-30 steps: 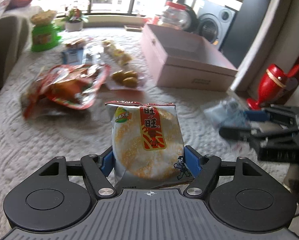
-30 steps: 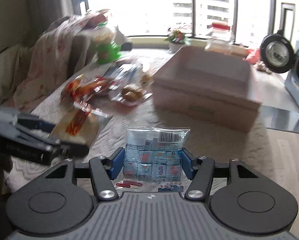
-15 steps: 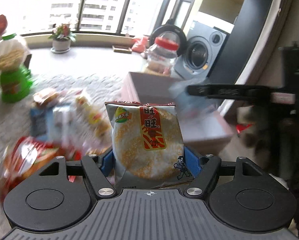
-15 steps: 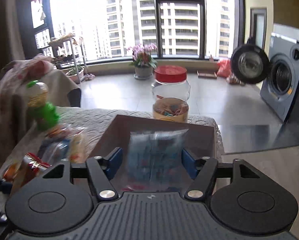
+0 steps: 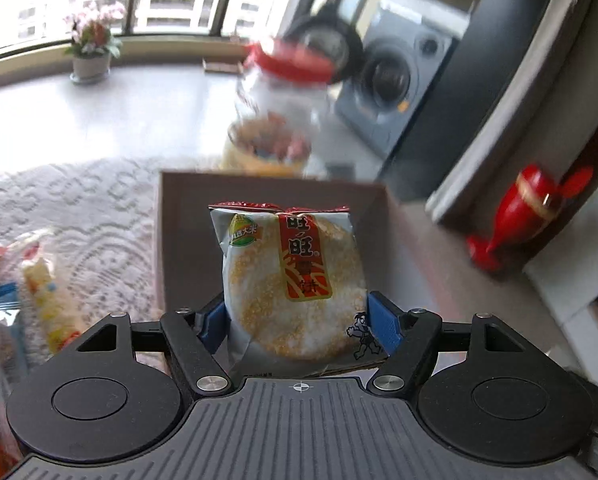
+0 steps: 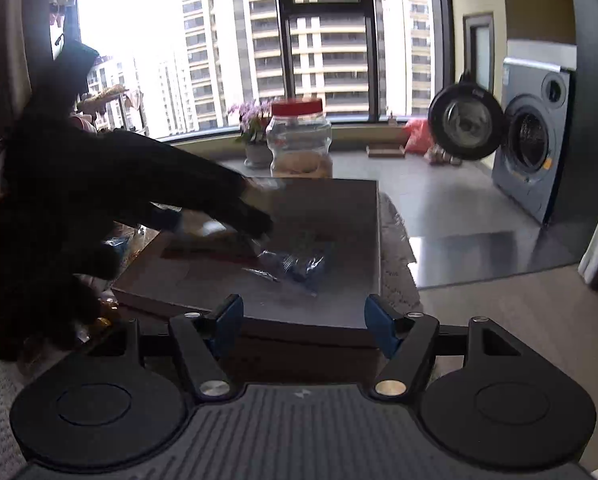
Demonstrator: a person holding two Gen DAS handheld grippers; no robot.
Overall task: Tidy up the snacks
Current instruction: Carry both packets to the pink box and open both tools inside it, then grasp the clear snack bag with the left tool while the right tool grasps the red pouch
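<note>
Here, closest to the left wrist camera, the left gripper (image 5: 297,322) pinches a rice cracker packet (image 5: 293,286) between its blue pads, holding the packet upright. Just behind the packet is the open box (image 5: 187,240), brown inside, standing on a table covered with a white lace cloth (image 5: 79,208). More snack packets (image 5: 43,300) lie blurred on the cloth near the table's left edge, beside the box. Beyond the box's far edge stands a clear jar with a red lid (image 5: 275,120), also blurred.

From the right wrist camera, the right gripper (image 6: 304,322) has its jaws opening with nothing between them. Past its tips, a blue-and-clear snack bag (image 6: 299,264) lies on the floor of the box, toward the middle. A dark sleeve (image 6: 139,176) reaches over the box's left edge. Farther back, a flower pot (image 6: 255,148) sits on the window ledge and a washing machine (image 6: 535,148) stands with its door open.
</note>
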